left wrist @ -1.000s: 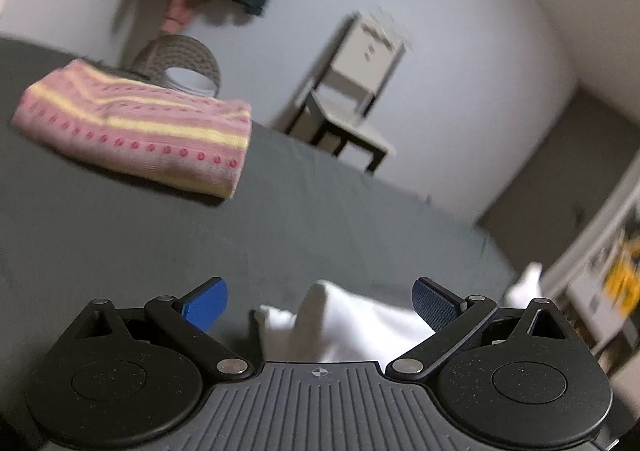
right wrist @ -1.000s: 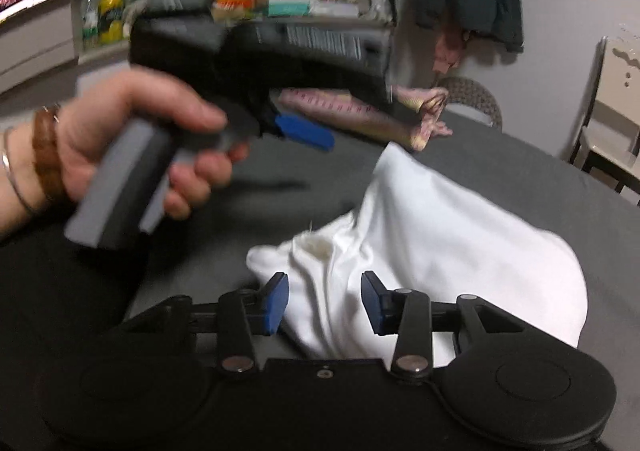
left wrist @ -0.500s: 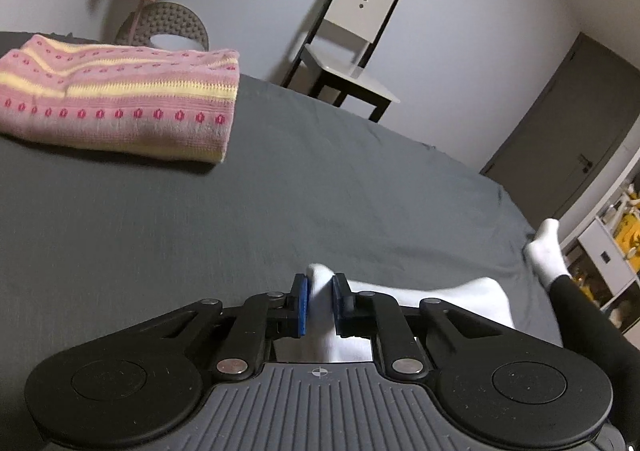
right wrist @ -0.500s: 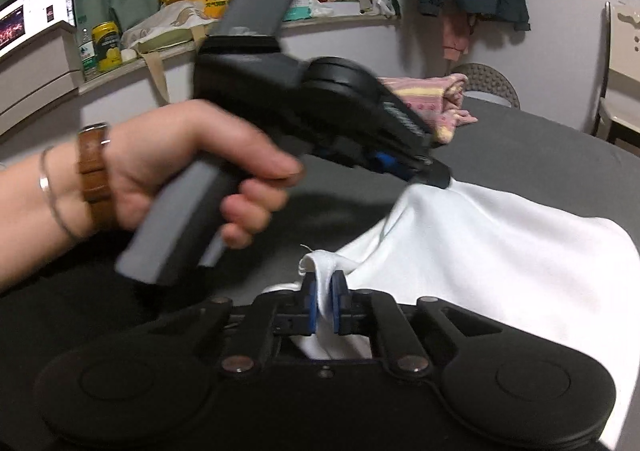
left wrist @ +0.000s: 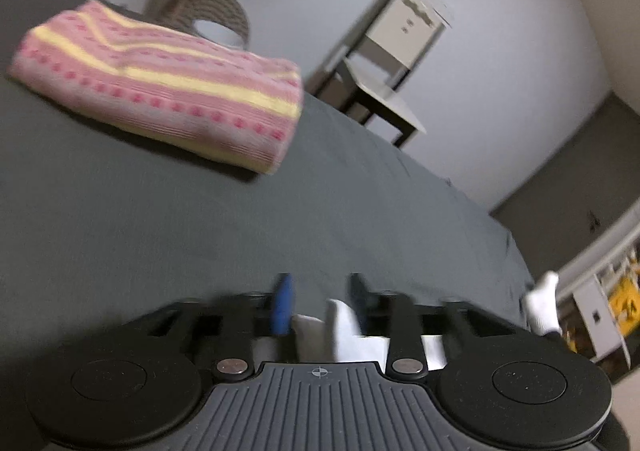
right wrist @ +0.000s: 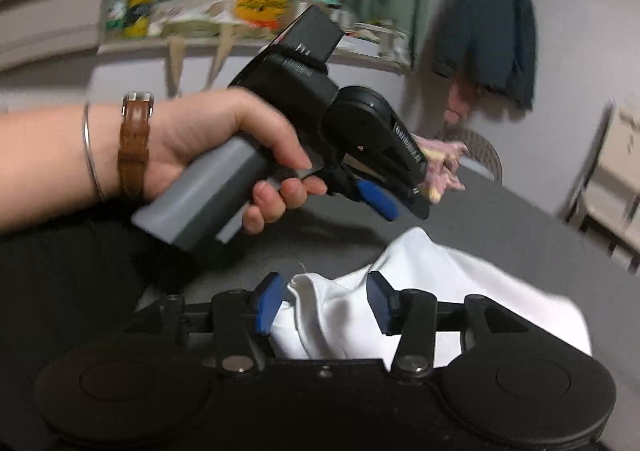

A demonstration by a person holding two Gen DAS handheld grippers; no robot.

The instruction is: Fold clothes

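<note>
Both grippers, pinched shut on the white garment [right wrist: 420,291] half a second ago, now stand with jaws parted: the right gripper [right wrist: 323,301] straddles its crumpled near edge, and the left gripper [right wrist: 394,203] hangs clear above it, holding nothing. Bare grey bedsheet [left wrist: 200,219] lies open toward the folded pink striped cloth [left wrist: 160,85] at far left.

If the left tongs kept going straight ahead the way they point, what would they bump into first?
Probably the white cloth poking up between the open left tongs. Past it lies the bare dark bedsheet. The pink striped folded cloth sits off to the left, likely missed; blur makes depth uncertain.
</note>
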